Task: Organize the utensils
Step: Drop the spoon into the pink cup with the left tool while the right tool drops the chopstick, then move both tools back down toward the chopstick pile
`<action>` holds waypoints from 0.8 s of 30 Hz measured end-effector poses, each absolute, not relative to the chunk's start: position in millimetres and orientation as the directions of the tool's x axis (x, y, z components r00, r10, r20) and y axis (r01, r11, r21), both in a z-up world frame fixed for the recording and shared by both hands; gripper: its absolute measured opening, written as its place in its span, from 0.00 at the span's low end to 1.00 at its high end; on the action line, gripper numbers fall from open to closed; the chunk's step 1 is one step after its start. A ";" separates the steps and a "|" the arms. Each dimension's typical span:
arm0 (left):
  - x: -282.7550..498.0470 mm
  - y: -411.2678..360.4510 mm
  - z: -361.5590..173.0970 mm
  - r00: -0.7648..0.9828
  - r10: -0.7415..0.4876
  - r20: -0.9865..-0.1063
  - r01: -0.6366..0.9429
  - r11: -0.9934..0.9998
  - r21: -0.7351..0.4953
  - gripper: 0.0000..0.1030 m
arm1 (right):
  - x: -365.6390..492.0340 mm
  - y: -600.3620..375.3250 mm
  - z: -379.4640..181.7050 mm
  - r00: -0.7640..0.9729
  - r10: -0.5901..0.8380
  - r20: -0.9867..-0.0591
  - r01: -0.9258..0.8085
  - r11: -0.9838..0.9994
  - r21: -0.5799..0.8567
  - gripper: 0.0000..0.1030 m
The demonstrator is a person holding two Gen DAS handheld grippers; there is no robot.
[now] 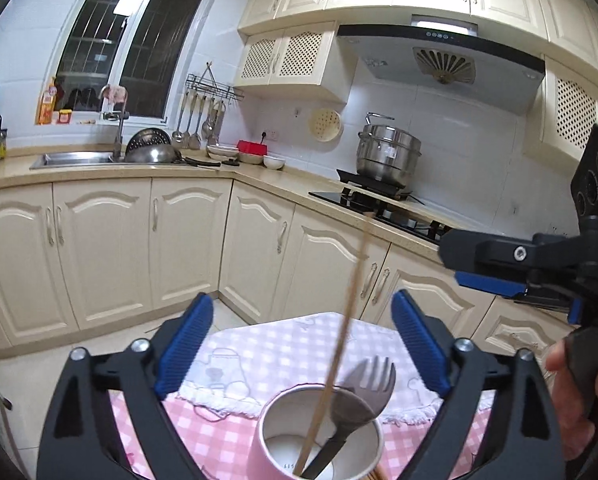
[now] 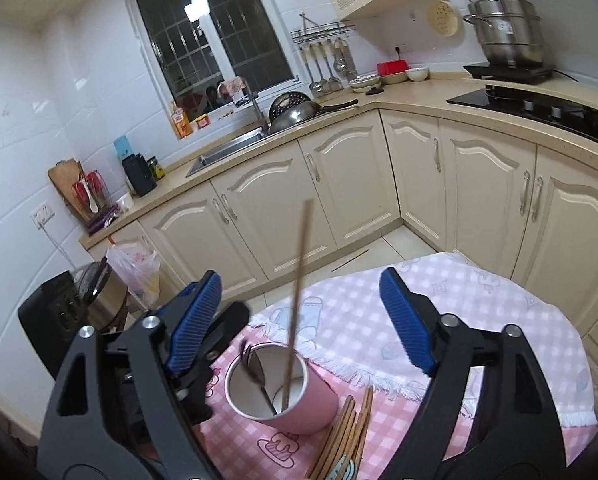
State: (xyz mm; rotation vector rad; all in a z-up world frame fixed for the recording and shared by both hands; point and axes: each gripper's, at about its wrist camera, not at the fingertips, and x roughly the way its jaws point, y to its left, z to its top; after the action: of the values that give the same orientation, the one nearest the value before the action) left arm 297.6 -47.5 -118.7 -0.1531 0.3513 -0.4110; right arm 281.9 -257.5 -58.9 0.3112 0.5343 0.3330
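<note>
Pink cup stands upright on the checked tablecloth, holding a spork and one blurred chopstick, seemingly leaning on its rim. More chopsticks lie just beside it. Left gripper and right gripper both stand wide apart, empty, flanking the cup with free space around.

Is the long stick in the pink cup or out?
In. The chopstick leans inside the pink cup, beside a spork.

Steel steamer pot on hob; wok beside sink; ladles hanging on wall rack.
</note>
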 end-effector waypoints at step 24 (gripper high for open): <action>243.6 -38.7 -79.2 0.865 -0.312 -0.394 0.277 0.950 -0.143 0.92 | 238.8 -307.0 -65.4 0.807 0.306 -0.506 -0.104 0.916 0.388 0.94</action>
State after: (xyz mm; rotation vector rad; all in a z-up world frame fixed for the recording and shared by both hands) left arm 243.6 -38.7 -79.2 -0.0821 0.4264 -0.3090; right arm 238.8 -307.0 -65.4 0.3548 0.5947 0.2240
